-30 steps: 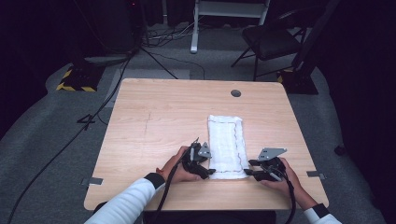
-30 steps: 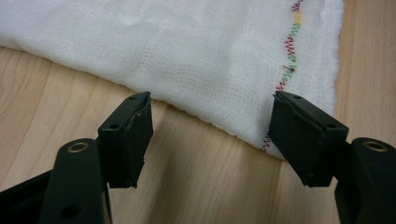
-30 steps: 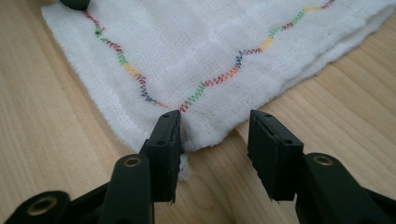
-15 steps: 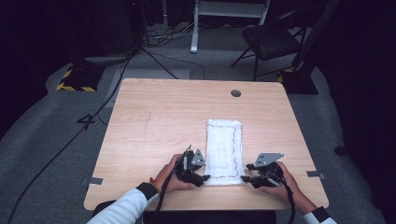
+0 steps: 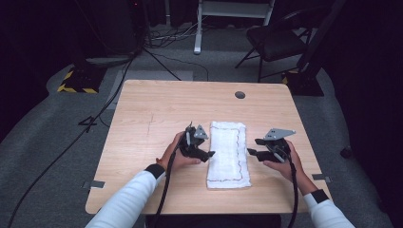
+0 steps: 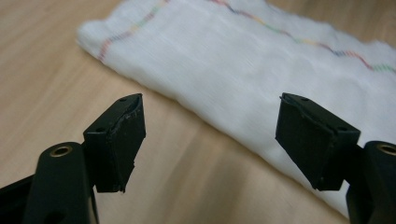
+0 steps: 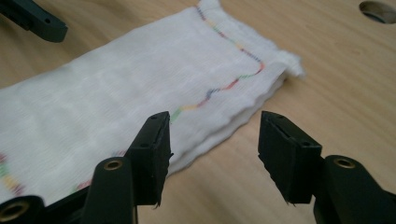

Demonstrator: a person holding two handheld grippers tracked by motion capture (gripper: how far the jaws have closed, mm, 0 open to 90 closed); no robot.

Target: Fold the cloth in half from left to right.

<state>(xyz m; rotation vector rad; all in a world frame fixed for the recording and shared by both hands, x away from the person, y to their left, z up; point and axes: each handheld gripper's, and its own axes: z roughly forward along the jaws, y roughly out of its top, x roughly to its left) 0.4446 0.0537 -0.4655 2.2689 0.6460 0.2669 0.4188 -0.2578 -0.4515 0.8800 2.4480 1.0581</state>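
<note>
White woven cloth [image 5: 229, 154], folded into a long narrow strip with a wavy multicoloured stitch line near one edge, lay flat on the wooden table [image 5: 157, 109], toward the person's side and a little right of centre. Folded layers showed stacked along the long edge in the right gripper view.

Left gripper [image 5: 205, 154] sat just beside the cloth's left long edge, about halfway along it. Jaws had just been opening and stood spread; nothing between them but bare tabletop, the cloth edge lying just beyond the tips. Pads [image 6: 122, 140] clear of fabric.

Right gripper [image 5: 252, 147] sat opposite, just off the right long edge, jaws spread and empty, pointing in at the layered edge.

Judgement: both tools flanked the strip symmetrically, each aimed at a long edge, likely so both sides can be pinched at once for the next fold. Neither had a hold yet.

Round cable hole [image 5: 240, 95] lay well beyond the cloth, near the far edge.
</note>
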